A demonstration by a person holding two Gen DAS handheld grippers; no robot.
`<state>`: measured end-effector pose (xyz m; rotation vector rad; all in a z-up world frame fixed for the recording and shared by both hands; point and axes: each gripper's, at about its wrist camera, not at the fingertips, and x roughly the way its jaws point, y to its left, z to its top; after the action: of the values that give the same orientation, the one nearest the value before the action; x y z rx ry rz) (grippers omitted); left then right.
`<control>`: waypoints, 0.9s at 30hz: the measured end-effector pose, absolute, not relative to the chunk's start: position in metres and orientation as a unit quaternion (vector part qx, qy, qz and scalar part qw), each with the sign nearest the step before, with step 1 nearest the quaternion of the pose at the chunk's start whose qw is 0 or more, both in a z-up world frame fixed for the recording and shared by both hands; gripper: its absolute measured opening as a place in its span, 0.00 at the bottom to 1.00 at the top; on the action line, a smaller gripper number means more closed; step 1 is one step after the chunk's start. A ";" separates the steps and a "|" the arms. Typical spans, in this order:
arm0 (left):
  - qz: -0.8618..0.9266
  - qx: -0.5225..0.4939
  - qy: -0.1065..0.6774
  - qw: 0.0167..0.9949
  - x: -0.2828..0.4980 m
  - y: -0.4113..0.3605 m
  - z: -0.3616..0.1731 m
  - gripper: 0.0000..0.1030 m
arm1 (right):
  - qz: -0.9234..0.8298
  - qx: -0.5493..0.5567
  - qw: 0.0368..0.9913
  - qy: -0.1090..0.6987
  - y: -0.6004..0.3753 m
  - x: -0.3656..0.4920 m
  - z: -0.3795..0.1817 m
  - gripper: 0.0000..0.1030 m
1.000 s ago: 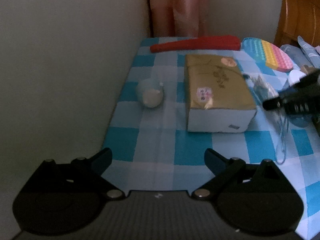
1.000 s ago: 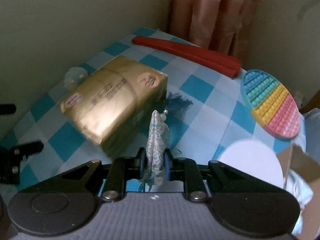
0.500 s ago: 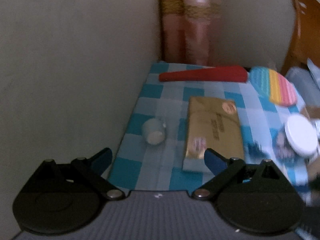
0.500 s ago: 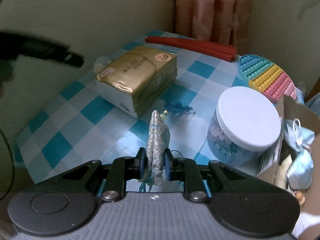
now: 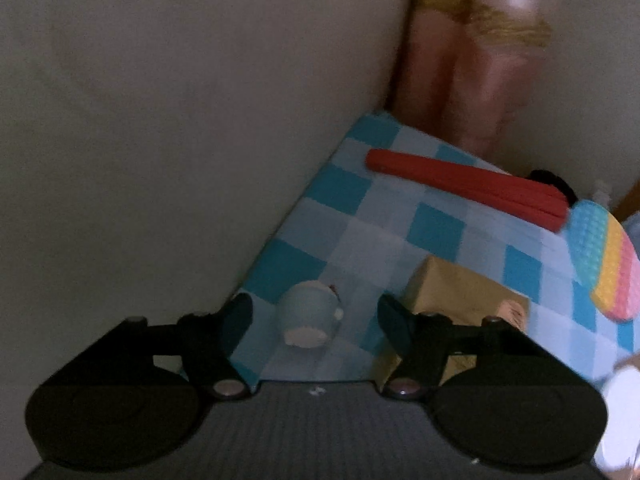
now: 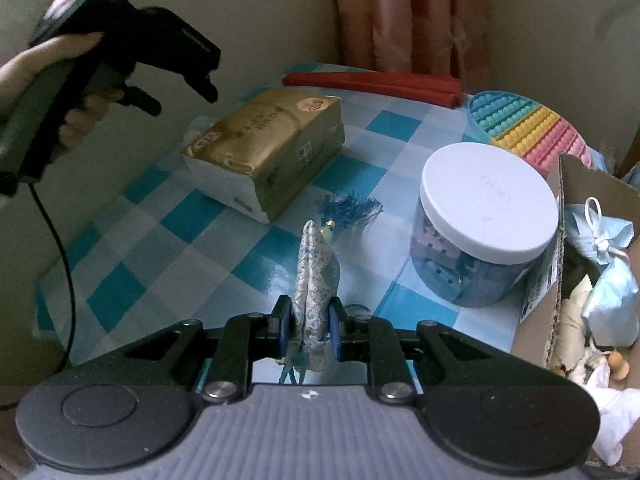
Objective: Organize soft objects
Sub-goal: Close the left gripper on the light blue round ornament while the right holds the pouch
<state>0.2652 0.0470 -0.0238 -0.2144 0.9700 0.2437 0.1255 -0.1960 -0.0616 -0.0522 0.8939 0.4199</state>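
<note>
Brocade pouch (image 6: 314, 276) pinched upright in your right gripper (image 6: 308, 326) above the checked tablecloth (image 6: 160, 216), near the white-lidded jar (image 6: 486, 204), your left gripper (image 5: 316, 314) spread wide, raised over a small pale plush (image 5: 310, 318), gold tissue pack (image 6: 272, 136) beside it.

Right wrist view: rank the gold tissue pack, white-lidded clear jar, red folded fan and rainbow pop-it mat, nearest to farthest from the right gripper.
From the right gripper, shut on the blue-white brocade pouch:
1. White-lidded clear jar, right, closest.
2. Gold tissue pack, ahead left.
3. Rainbow pop-it mat, far right, behind the jar.
4. Red folded fan, at the table's back edge.
</note>
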 end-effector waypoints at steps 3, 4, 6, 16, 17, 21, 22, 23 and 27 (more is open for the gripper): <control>0.124 -0.114 0.475 0.864 0.275 0.049 -0.036 0.61 | 0.204 -0.022 0.879 0.429 -0.197 0.126 -0.062 0.22; 0.127 -0.114 0.477 0.862 0.279 0.050 -0.040 0.61 | 0.204 -0.022 0.879 0.429 -0.197 0.127 -0.063 0.22; 0.132 -0.107 0.481 0.860 0.284 0.048 -0.046 0.61 | 0.203 -0.022 0.880 0.430 -0.198 0.127 -0.063 0.22; 0.133 -0.100 0.498 0.851 0.294 0.048 -0.065 0.50 | 0.202 -0.015 0.878 0.433 -0.197 0.130 -0.062 0.22; 0.133 -0.100 0.499 0.850 0.295 0.048 -0.066 0.47 | 0.202 -0.015 0.878 0.433 -0.197 0.130 -0.062 0.22; 0.129 -0.099 0.506 0.847 0.296 0.047 -0.071 0.44 | 0.198 -0.013 0.878 0.435 -0.197 0.129 -0.061 0.22; 0.130 -0.101 0.504 0.848 0.296 0.048 -0.071 0.44 | 0.197 -0.013 0.879 0.435 -0.197 0.128 -0.060 0.22; 0.129 -0.102 0.503 0.848 0.296 0.048 -0.071 0.43 | 0.195 -0.014 0.879 0.434 -0.197 0.128 -0.059 0.22; 0.120 -0.095 0.504 0.850 0.293 0.046 -0.069 0.42 | 0.190 -0.016 0.880 0.434 -0.197 0.124 -0.056 0.22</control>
<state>0.2934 0.0462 -0.0692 -0.2008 1.0623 0.2531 0.1245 -0.1970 -0.0562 -0.0340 0.9046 0.3956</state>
